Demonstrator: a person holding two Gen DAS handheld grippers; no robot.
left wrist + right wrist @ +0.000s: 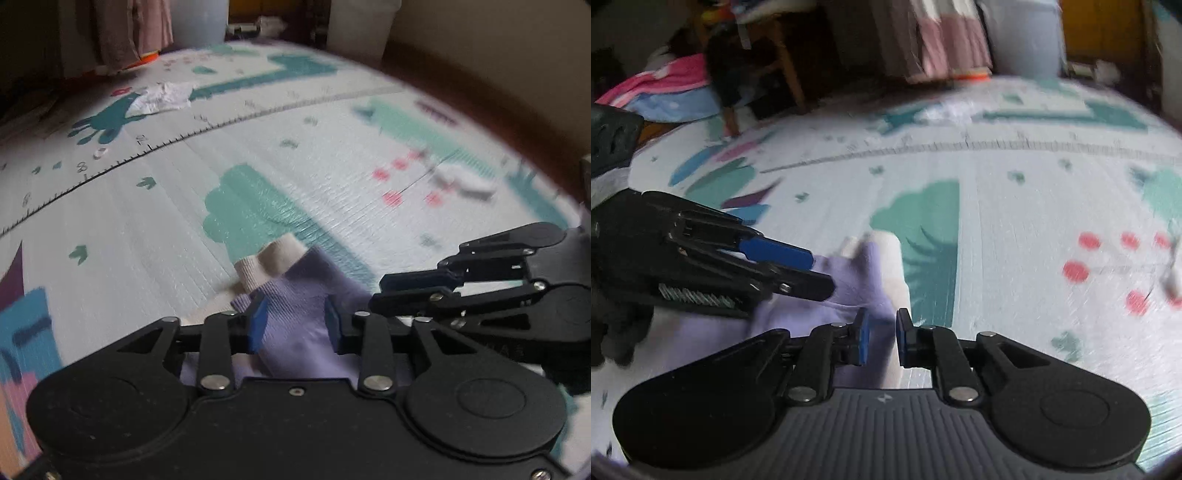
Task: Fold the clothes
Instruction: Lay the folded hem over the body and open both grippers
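A small lilac garment (pixel 295 314) with a cream ribbed cuff (pixel 271 264) lies bunched on the play mat, low in both views. My left gripper (pixel 294 320) has its blue pads on either side of the lilac cloth, jaws partly apart. My right gripper (pixel 880 338) sits at the cloth's (pixel 849 291) right side, its pads a small gap apart with lilac cloth between them. Each gripper shows in the other's view: the right one (pixel 384 291) beside the cloth, the left one (pixel 820 273) with its fingers over the cloth. The frames are blurred.
The patterned play mat (pixel 332 155) fills both views. A crumpled white cloth (pixel 162 96) lies far back left, another white piece (pixel 465 181) at right. Furniture, hanging pink cloth (pixel 945 44) and a pink-blue heap (pixel 665 92) line the mat's far edge.
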